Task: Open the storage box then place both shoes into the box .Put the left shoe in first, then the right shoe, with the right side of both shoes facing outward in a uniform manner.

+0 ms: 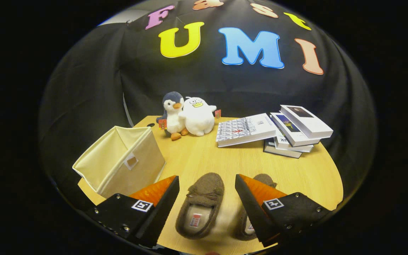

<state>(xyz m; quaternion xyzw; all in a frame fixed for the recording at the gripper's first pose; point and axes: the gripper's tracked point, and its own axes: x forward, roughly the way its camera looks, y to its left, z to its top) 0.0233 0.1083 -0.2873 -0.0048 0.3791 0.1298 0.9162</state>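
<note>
Two brown fuzzy slipper shoes lie side by side on the wooden table, toes pointing away from me. The left shoe (200,205) sits between my fingers, below them. The right shoe (260,184) is mostly hidden behind my right finger. My gripper (207,186) is open, held above the shoes and touching nothing. A cream fabric storage box (119,161) stands to the left of the left finger, its top open and a small label window on its side.
Two plush toys, a penguin (173,115) and a white duck (198,117), stand at the table's far edge. A stack of books (292,132) and one separate book (244,132) lie at the far right. The round table (207,157) ends close behind the box.
</note>
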